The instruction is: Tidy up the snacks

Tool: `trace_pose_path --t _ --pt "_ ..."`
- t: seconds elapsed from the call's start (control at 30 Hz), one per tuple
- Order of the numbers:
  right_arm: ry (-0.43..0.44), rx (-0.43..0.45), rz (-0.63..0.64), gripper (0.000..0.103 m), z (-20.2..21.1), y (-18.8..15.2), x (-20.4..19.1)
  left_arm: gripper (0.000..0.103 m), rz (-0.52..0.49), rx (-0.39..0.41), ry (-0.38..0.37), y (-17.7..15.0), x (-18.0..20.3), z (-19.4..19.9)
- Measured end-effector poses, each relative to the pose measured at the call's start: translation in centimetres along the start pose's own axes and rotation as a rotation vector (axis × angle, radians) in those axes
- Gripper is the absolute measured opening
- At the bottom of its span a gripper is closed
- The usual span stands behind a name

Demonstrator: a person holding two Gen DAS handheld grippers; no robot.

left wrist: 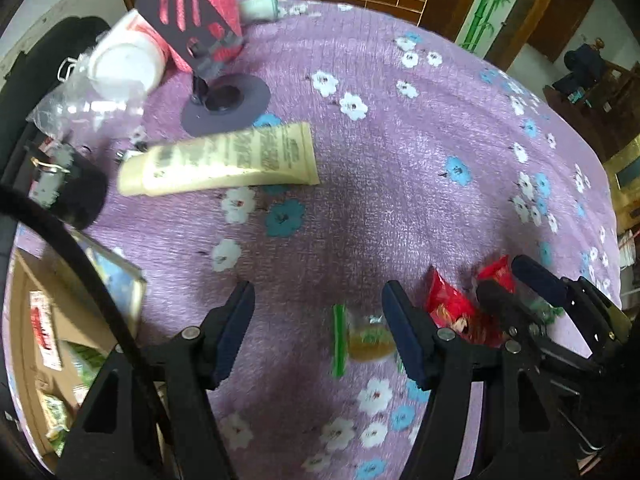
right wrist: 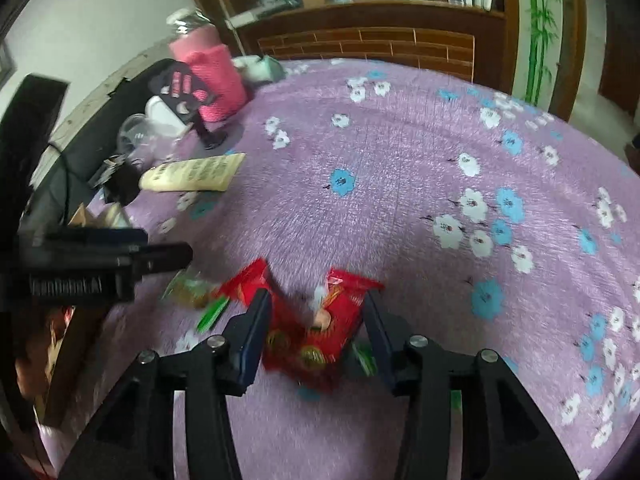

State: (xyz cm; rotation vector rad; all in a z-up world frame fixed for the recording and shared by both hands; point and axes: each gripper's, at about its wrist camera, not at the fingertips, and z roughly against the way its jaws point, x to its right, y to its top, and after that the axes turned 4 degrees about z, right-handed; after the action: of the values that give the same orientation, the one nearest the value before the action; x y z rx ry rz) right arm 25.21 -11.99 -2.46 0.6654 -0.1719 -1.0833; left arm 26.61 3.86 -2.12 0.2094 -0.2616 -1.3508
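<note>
Red snack packet [right wrist: 316,328]: crinkled foil, printed with round biscuits, lying on the purple floral cloth. Clear packet with green edge [left wrist: 362,340], brownish contents, lies flat just beside it. Both blurred.

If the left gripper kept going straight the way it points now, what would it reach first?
Most likely the clear snack packet with green edges, lying between the fingers of the left gripper on the purple flowered cloth. Blur makes depth uncertain.

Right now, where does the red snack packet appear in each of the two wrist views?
Left wrist view: the red snack packet lies at lower right, beside the right gripper.
Right wrist view: the packet is at bottom centre, between that gripper's fingers.
Shared landmark: the cream tube on the purple cloth.
</note>
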Motion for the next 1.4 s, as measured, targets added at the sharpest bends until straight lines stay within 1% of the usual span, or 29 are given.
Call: trace_pose_path --t 0.07,0.1,0.13,0.2,0.27,0.3,0.33,0.37,0.4,0.43,0.47,0.5,0.57,0.6,0.67,0.7,0.73,0.8,0.83,0.87,0.93,1.0,1.03,1.1,1.13,1.2,1.23,1.3,1.4 --pt "-0.010 -0.047 -0.028 0.047 -1.3 0.3 0.3 0.067 0.001 -0.023 0.009 -0.1 0.3 -0.9" --pt "-0.019 -0.035 -0.018 0.047 -1.2 0.2 0.1 0.067 0.001 -0.039 0.009 -0.5 0.2 -1.2" --pt "-0.021 -0.047 -0.001 0.047 -1.2 0.1 -0.2 0.067 -0.004 -0.037 0.009 -1.0 0.4 -1.2" --pt "0.015 -0.064 0.016 0.047 -0.8 -0.5 -0.6 0.067 -0.050 -0.033 0.008 -2.0 0.9 -0.8" --pt "0.022 -0.083 0.050 0.047 -0.1 -1.6 -1.2 0.068 -0.093 -0.038 0.025 -3.5 1.3 -0.2" --pt "0.054 -0.092 0.055 0.047 0.6 -2.4 -1.4 0.070 -0.120 -0.037 0.019 -4.5 1.4 0.3" --pt "0.103 -0.122 0.057 0.047 0.9 -3.3 -1.6 0.071 -0.163 -0.048 0.023 -5.8 1.5 0.6" --pt "0.119 -0.135 0.083 0.047 1.4 -4.1 -1.9 0.071 -0.193 -0.056 0.036 -7.0 1.5 0.8" --pt "0.113 -0.138 0.116 0.047 1.9 -4.8 -2.2 0.071 -0.199 -0.045 0.036 -7.8 1.2 1.1" --pt "0.097 -0.139 0.120 0.046 2.4 -5.2 -2.1 0.071 -0.201 -0.027 0.050 -8.2 0.9 1.4" --pt "0.083 -0.119 0.091 0.047 2.8 -5.1 -1.5 0.071 -0.201 -0.017 0.058 -8.3 0.9 1.4" --pt "0.074 -0.085 0.046 0.047 3.2 -4.8 -0.7 0.070 -0.192 -0.007 0.051 -8.2 0.5 1.5" --pt "0.052 -0.044 -0.025 0.048 3.3 -3.9 0.5 0.070 -0.151 -0.014 0.044 -7.8 -0.2 1.4" --pt "0.064 -0.037 -0.056 0.048 2.9 -3.4 0.9 0.070 -0.118 -0.022 0.035 -7.2 -0.5 1.3" --pt "0.060 -0.035 -0.105 0.048 2.0 -2.4 1.1 0.070 -0.086 -0.028 0.016 -6.5 -0.7 1.2" --pt "0.049 -0.037 -0.096 0.047 1.4 -2.0 0.7 0.070 -0.072 -0.031 0.008 -6.1 -0.8 1.1" --pt "0.007 -0.045 -0.071 0.047 0.8 -1.7 0.1 0.070 -0.058 -0.035 0.002 -5.7 -1.0 1.1" --pt "-0.021 -0.073 -0.034 0.047 -0.1 -1.5 -0.9 0.070 -0.040 -0.054 -0.012 -5.0 -1.2 0.6" --pt "-0.050 -0.063 -0.008 0.046 -0.2 -1.4 -1.4 0.070 -0.036 -0.068 -0.006 -4.7 -1.2 0.2" --pt "-0.063 -0.079 0.021 0.043 -0.5 -1.2 -1.8 0.070 -0.036 -0.072 0.001 -4.7 -1.2 -0.2" --pt "-0.101 -0.087 0.080 0.039 -0.6 -1.4 -2.2 0.072 -0.059 -0.053 0.026 -4.7 -0.8 -0.4" --pt "-0.137 -0.090 0.143 0.035 -0.6 -1.7 -2.4 0.072 -0.055 -0.044 0.025 -4.6 -0.7 -0.5" --pt "-0.154 -0.086 0.163 0.031 -0.6 -1.8 -2.5 0.071 -0.039 -0.056 0.015 -4.5 -0.9 -0.5" --pt "-0.158 -0.080 0.159 0.025 -0.4 -1.9 -2.2 0.070 -0.033 -0.063 -0.021 -3.2 -1.5 0.0" --pt "-0.157 -0.076 0.156 0.022 -0.3 -2.0 -1.9 0.070 -0.055 -0.052 -0.021 -3.0 -1.5 0.7" --pt "-0.157 -0.065 0.159 0.021 -0.1 -2.2 -1.7 0.071 -0.083 -0.011 -0.002 -2.3 -1.6 1.8" --pt "-0.154 -0.063 0.161 0.021 -0.1 -2.2 -1.7 0.071 -0.086 -0.013 -0.011 -2.0 -1.4 1.9" --pt "-0.156 -0.062 0.159 0.021 -0.3 -2.1 -1.8 0.071 -0.092 -0.038 -0.018 -1.4 -1.1 1.5" --pt "-0.143 -0.058 0.141 0.021 -0.4 -2.0 -1.5 0.071 -0.107 -0.083 0.003 -0.7 -0.3 -0.2"
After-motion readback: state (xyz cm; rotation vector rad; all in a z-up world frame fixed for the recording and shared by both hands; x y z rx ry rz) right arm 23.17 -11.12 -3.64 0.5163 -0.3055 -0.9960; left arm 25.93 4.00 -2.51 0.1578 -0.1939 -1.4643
